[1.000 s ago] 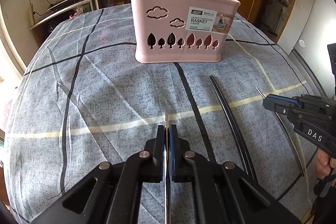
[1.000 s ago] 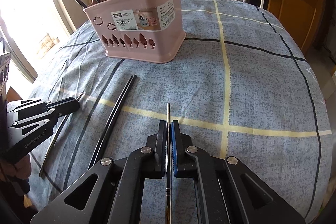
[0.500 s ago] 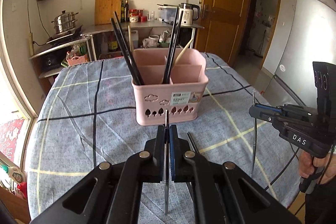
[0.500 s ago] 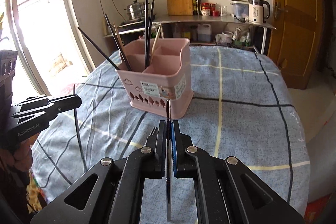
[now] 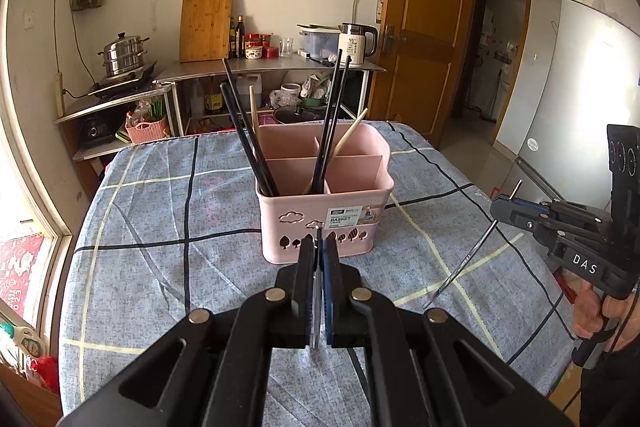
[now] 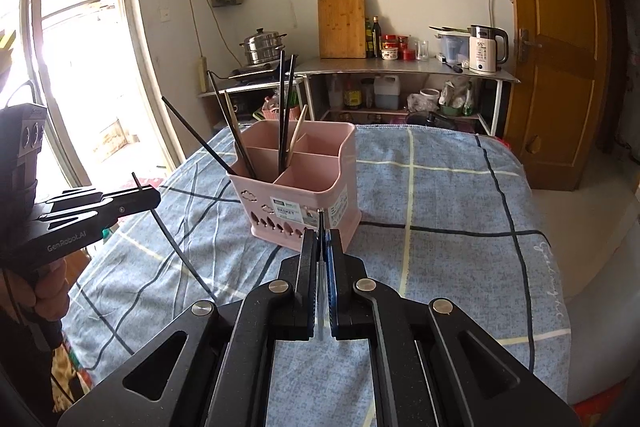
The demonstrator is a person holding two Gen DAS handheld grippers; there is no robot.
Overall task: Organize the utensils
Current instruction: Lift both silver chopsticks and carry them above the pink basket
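A pink divided basket (image 5: 320, 223) (image 6: 296, 203) stands on the blue checked tablecloth (image 5: 160, 267). Several black chopsticks and two pale wooden ones lean in its compartments. My left gripper (image 5: 319, 245) is shut on a thin metal chopstick (image 5: 317, 307) and hovers in front of the basket. My right gripper (image 6: 322, 237) is shut on another metal chopstick (image 6: 320, 307), also raised before the basket. Each gripper shows in the other's view, the right gripper (image 5: 496, 205) with its chopstick (image 5: 468, 263) slanting down and the left gripper (image 6: 154, 197) with its chopstick (image 6: 176, 251) hanging below.
Beyond the table's far edge stands a metal shelf (image 5: 280, 67) with a kettle, jars and a cutting board. A steamer pot (image 5: 122, 55) sits at the left. A wooden door (image 5: 424, 47) and a fridge (image 5: 580, 99) are at the right. A person's hand (image 5: 592, 315) grips the right tool.
Both grippers have risen from the tabletop, each lifting its metal chopstick clear of the cloth. The views have tilted up, and the basket now appears smaller and farther off.
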